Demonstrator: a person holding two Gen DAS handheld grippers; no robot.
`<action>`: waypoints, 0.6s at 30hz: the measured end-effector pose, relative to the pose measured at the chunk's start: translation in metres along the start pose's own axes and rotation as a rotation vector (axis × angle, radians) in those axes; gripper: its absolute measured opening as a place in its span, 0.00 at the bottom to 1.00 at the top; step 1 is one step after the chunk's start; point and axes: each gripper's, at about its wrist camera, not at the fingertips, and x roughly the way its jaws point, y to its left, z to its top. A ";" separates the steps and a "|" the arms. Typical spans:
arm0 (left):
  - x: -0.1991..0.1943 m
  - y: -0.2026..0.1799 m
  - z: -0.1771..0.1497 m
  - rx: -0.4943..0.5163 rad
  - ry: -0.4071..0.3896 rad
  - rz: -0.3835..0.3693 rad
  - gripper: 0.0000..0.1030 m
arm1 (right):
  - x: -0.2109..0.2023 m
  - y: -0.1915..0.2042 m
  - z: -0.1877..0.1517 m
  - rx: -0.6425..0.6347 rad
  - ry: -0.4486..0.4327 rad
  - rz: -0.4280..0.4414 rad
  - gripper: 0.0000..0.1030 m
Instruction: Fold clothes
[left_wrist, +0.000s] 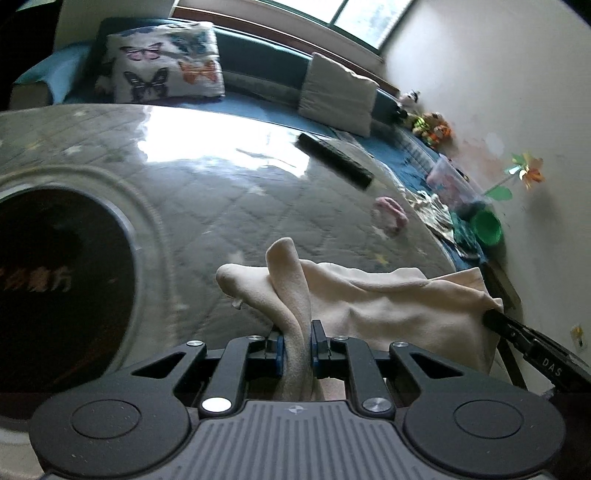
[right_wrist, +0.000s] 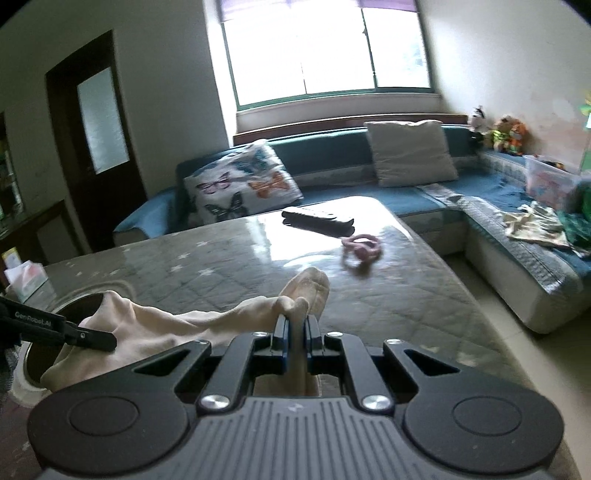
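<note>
A cream cloth (left_wrist: 388, 299) hangs stretched between my two grippers above a glossy grey quilted table (left_wrist: 207, 192). My left gripper (left_wrist: 297, 343) is shut on a bunched fold of it. The right gripper (left_wrist: 491, 317) shows at the right edge of that view, clamped on the cloth's other end. In the right wrist view my right gripper (right_wrist: 295, 332) is shut on a thin fold of the same cream cloth (right_wrist: 177, 325), and the left gripper (right_wrist: 107, 339) grips it at the lower left.
A dark remote (right_wrist: 317, 219) and a pink ring-shaped thing (right_wrist: 360, 247) lie on the far part of the table (right_wrist: 229, 266). A dark round inset (left_wrist: 55, 295) sits at its left. A blue corner sofa (right_wrist: 491, 206) carries cushions, toys and clothes.
</note>
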 end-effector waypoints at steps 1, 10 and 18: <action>0.003 -0.004 0.001 0.008 0.004 -0.004 0.14 | 0.000 -0.004 0.000 0.006 -0.001 -0.009 0.07; 0.032 -0.025 0.008 0.063 0.053 0.001 0.14 | 0.003 -0.027 -0.004 0.030 0.005 -0.061 0.07; 0.044 -0.024 0.004 0.103 0.082 0.046 0.16 | 0.016 -0.037 -0.013 0.038 0.037 -0.084 0.07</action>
